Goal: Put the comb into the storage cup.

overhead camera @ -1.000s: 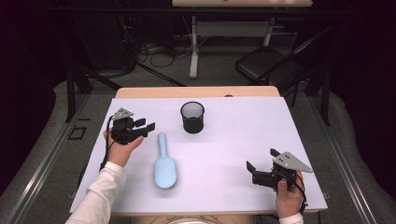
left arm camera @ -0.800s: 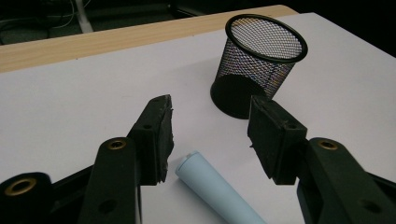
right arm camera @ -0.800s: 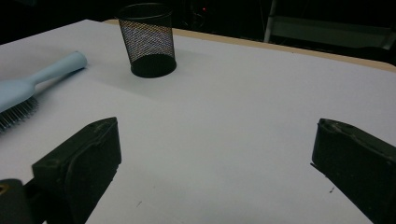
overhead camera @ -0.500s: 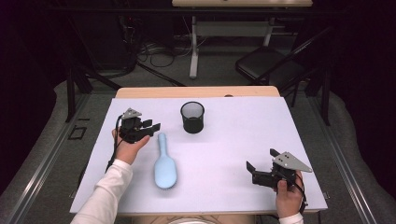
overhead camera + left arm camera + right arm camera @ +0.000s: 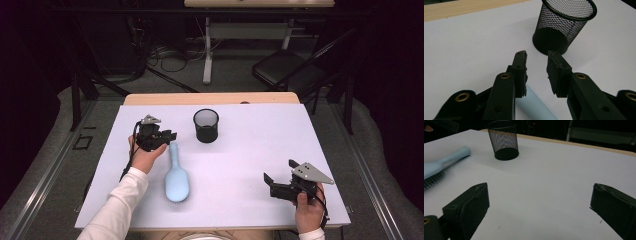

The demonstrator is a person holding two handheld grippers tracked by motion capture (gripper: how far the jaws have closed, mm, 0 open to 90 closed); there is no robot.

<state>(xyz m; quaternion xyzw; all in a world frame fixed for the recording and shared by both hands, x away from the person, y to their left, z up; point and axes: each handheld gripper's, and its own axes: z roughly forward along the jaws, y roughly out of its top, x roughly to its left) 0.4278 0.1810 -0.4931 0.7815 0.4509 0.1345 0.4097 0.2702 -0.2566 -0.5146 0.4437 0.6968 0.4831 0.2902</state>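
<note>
Change: left gripper (image 5: 170,136) has come closer to the handle end of the blue hairbrush (image 5: 176,174), and its jaws have just been closing.
Left gripper now: its jaws stand a little apart and press on nothing; in the left gripper view the brush handle (image 5: 536,105) lies low, beside one jaw, not between the pads.
Meaning: it looks like a grab at the brush handle is starting, but the brush is not held yet.
Brush: it lies flat on the white table (image 5: 250,150), handle pointing toward the black mesh cup (image 5: 206,125), near it but apart.
Right gripper (image 5: 272,182): it rests wide open near the table's front right edge, holding nothing, in the same place as before.
Hard to see: the left hand hides the gripper's underside from above; the left gripper view cuts off the brush head.
</note>
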